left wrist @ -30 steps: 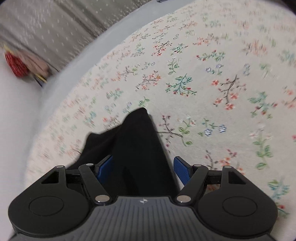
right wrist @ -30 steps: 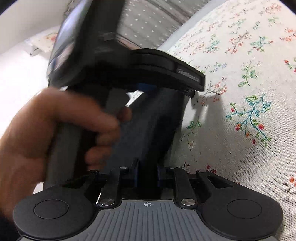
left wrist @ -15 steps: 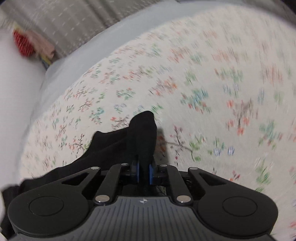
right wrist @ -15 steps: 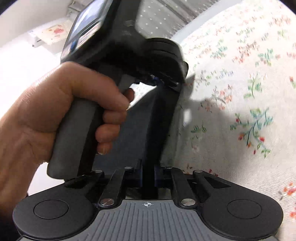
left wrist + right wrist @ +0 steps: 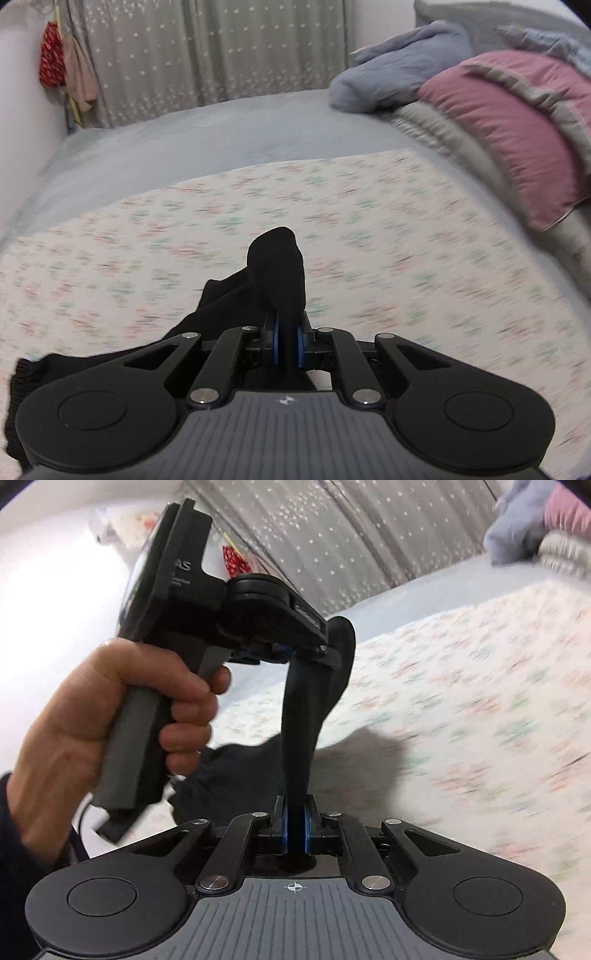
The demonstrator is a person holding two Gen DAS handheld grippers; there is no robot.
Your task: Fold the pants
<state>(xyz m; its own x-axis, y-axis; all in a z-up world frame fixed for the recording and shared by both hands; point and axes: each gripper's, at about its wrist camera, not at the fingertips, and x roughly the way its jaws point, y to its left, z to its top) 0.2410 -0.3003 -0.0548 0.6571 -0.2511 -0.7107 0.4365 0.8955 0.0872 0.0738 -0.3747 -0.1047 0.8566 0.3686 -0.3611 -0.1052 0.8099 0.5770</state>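
The black pants [image 5: 277,273] hang over the floral sheet [image 5: 406,236] on the bed. My left gripper [image 5: 286,345] is shut on an edge of the pants, which bunches up in front of its blue pads and trails down to the left. My right gripper [image 5: 294,829] is shut on another part of the pants [image 5: 299,720], a taut strip that runs up to the left gripper [image 5: 266,651], held in a hand [image 5: 110,716] just ahead. Both grippers hold the cloth lifted above the sheet.
A pink pillow [image 5: 517,136] and a blue-grey blanket [image 5: 399,70] lie at the head of the bed on the right. A grey dotted curtain [image 5: 207,55] hangs behind. Red and pink items [image 5: 62,74] hang on the left wall.
My left gripper has shut on the pants' edge and lifted it. Both grippers have risen and tilted up, so the curtain and pillows have come into view.
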